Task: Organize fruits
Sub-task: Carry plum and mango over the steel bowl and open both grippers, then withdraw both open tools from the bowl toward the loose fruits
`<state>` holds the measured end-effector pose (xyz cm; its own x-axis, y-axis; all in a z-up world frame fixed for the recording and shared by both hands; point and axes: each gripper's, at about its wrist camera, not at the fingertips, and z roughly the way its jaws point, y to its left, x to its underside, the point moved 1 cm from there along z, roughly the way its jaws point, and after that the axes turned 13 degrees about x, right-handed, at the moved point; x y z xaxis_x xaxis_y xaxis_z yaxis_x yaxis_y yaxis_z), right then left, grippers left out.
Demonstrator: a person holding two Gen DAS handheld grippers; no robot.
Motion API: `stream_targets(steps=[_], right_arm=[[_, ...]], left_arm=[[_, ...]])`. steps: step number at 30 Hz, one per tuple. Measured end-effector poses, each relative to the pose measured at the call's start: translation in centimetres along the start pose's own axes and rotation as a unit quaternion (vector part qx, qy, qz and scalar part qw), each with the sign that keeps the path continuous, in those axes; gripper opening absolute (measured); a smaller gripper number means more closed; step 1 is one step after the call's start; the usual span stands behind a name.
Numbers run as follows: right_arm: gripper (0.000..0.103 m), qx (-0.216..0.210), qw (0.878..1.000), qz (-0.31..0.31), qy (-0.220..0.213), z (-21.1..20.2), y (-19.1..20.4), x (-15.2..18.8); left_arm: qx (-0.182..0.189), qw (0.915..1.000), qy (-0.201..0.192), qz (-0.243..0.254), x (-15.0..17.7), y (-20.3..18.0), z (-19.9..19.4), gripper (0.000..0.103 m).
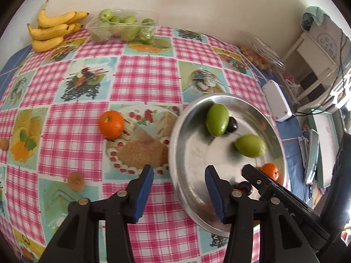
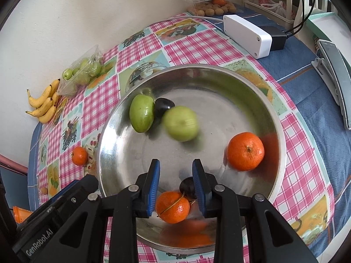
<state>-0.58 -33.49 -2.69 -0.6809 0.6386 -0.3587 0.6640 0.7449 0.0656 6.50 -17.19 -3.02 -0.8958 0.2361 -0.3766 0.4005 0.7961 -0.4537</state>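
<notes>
A steel bowl (image 2: 219,74) (image 1: 177,144) on the checked tablecloth holds two green fruits (image 2: 141,112) (image 2: 181,123), a dark plum (image 2: 163,106), a second plum (image 2: 187,187) and two tangerines (image 2: 245,151) (image 2: 172,207). The second green fruit looks blurred. My right gripper (image 2: 176,186) is open over the bowl's near side, empty, above the near tangerine. My left gripper (image 1: 178,194) is open and empty over the bowl's left rim. A loose tangerine (image 1: 110,123) lies on the cloth to the left of the bowl.
Bananas (image 1: 53,29) and a clear tray of green fruits (image 1: 122,26) sit at the far edge by the wall. A clear box of small brown fruits (image 2: 216,7) and a white box (image 2: 248,35) stand at the right. Two small brown fruits (image 1: 75,180) (image 1: 4,143) lie on the cloth.
</notes>
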Motion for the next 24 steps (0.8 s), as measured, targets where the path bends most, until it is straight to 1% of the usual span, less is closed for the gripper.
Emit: stream_targets(steps=[1,2,3,4,5,6,8,9,11,14,16,17,19,22,24], right_arm=[[0.037,0.0,1.0,-0.001,0.0,0.0,0.0,0.0],[0.044,0.0,1.0,-0.001,0.0,0.0,0.0,0.0],[0.047,0.001,1.0,-0.002,0.0,0.0,0.1,0.0],[0.049,0.001,1.0,-0.004,-0.001,0.0,0.2,0.0],[0.052,0.001,1.0,-0.006,-0.002,0.1,0.3,-0.1],[0.06,0.002,1.0,-0.009,-0.003,0.0,0.4,-0.1],[0.07,0.004,1.0,-0.015,-0.006,0.0,0.6,-0.1],[0.073,0.004,1.0,-0.019,-0.007,0.0,0.8,-0.1],[0.075,0.005,1.0,-0.025,-0.01,-0.1,1.0,-0.1],[0.076,0.01,0.999,-0.034,-0.009,0.1,1.3,-0.1],[0.082,0.013,0.999,-0.038,-0.008,0.2,1.4,0.0],[0.09,0.016,0.999,-0.04,-0.007,0.3,1.4,0.0],[0.092,0.018,0.999,-0.042,-0.009,0.3,1.4,-0.1],[0.092,0.018,0.999,-0.044,-0.01,0.4,1.5,-0.2],[0.096,0.019,0.999,-0.045,-0.01,0.4,1.5,-0.1]], left_arm=[[-0.014,0.9999,-0.002,-0.002,-0.1,0.4,-0.2,0.058],[-0.023,0.9997,-0.004,-0.004,-0.1,0.7,-0.3,0.059],[-0.033,0.9994,-0.006,-0.008,-0.2,1.1,-0.3,0.061],[-0.042,0.999,-0.006,-0.013,-0.2,1.6,-0.4,0.063],[-0.053,0.9984,-0.004,-0.02,-0.3,2.1,-0.4,0.064],[-0.064,0.9976,-0.003,-0.027,-0.2,2.6,-0.3,0.067],[-0.077,0.9962,-0.001,-0.041,-0.2,3.6,-0.3,0.072],[-0.082,0.9954,0.0,-0.05,-0.2,4.1,-0.3,0.074],[-0.09,0.9941,-0.002,-0.06,-0.1,4.8,-0.4,0.077],[-0.103,0.9927,-0.007,-0.063,-0.1,5.4,-0.6,0.082],[-0.112,0.9917,-0.011,-0.064,-0.2,5.7,-0.7,0.088],[-0.115,0.9912,-0.013,-0.064,-0.2,5.8,-0.7,0.091],[-0.121,0.9905,-0.015,-0.063,-0.2,6.0,-0.7,0.1],[-0.127,0.9898,-0.019,-0.062,-0.3,6.2,-0.7,0.103],[-0.138,0.9888,-0.024,-0.053,-0.3,6.3,-0.7,0.103]])
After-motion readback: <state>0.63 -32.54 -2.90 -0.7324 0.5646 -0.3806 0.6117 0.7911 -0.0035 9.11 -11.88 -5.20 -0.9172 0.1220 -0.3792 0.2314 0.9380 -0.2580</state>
